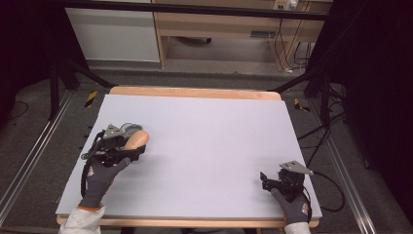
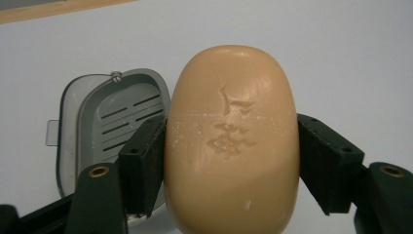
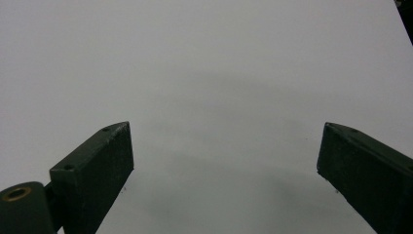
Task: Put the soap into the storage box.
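The soap bar (image 2: 231,141) is clamped across its short axis by the left tongs (image 2: 229,161), just beside the open grey soap case (image 2: 114,117); the right tongs (image 3: 224,170) are held wide and empty.

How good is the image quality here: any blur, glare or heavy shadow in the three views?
High view: even light on the table, dark surroundings, slightly soft. Left gripper view: the soap bar is sharp enough to show its stamped mark, with mild sheen on top; the soap dish is a bit softer. Right gripper view: the right gripper casts a faint, diffuse shadow.
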`<action>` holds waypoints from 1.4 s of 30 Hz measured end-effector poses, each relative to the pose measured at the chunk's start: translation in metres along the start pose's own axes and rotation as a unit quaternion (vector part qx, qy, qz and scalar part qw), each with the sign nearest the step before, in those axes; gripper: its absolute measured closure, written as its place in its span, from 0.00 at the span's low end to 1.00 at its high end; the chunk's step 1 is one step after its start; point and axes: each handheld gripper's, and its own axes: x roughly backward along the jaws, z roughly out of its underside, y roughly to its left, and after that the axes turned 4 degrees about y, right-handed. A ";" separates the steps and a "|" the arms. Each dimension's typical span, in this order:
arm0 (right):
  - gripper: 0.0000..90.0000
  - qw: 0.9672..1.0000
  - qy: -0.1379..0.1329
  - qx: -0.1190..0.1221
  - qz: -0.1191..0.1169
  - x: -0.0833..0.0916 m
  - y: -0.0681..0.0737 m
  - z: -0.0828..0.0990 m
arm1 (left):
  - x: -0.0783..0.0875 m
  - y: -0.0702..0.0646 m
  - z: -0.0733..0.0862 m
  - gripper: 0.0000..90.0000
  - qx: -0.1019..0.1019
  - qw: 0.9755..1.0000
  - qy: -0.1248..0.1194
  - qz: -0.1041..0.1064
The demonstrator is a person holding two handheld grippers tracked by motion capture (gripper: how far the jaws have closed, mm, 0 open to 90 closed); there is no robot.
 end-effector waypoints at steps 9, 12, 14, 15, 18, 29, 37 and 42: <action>0.07 1.000 0.000 0.005 0.002 0.000 -0.001 0.000 | 0.000 0.014 -0.004 0.35 0.013 1.000 -0.006 -0.013; 0.07 1.000 0.000 0.003 0.003 -0.001 0.000 -0.001 | 0.000 0.018 -0.005 0.35 0.018 1.000 -0.008 -0.017; 0.07 1.000 0.001 0.004 0.003 -0.001 0.000 -0.001 | -0.001 0.020 -0.006 0.35 0.019 1.000 -0.008 -0.021; 0.07 1.000 0.001 0.004 0.004 -0.001 0.000 -0.001 | -0.001 0.021 -0.006 0.35 0.020 0.999 -0.008 -0.024; 0.07 1.000 0.001 0.003 0.003 -0.001 0.000 -0.001 | -0.003 0.024 -0.007 0.35 0.023 0.999 -0.010 -0.029; 0.07 1.000 0.004 0.002 0.004 -0.003 0.000 -0.001 | -0.013 0.034 -0.008 0.35 0.031 0.999 -0.003 -0.043; 0.07 1.000 0.006 0.000 0.005 -0.003 0.000 -0.001 | -0.025 0.042 -0.005 0.35 0.039 0.998 0.006 -0.050; 0.07 1.000 0.007 -0.002 0.005 -0.004 0.001 -0.001 | -0.029 0.046 -0.002 0.35 0.041 0.998 0.012 -0.052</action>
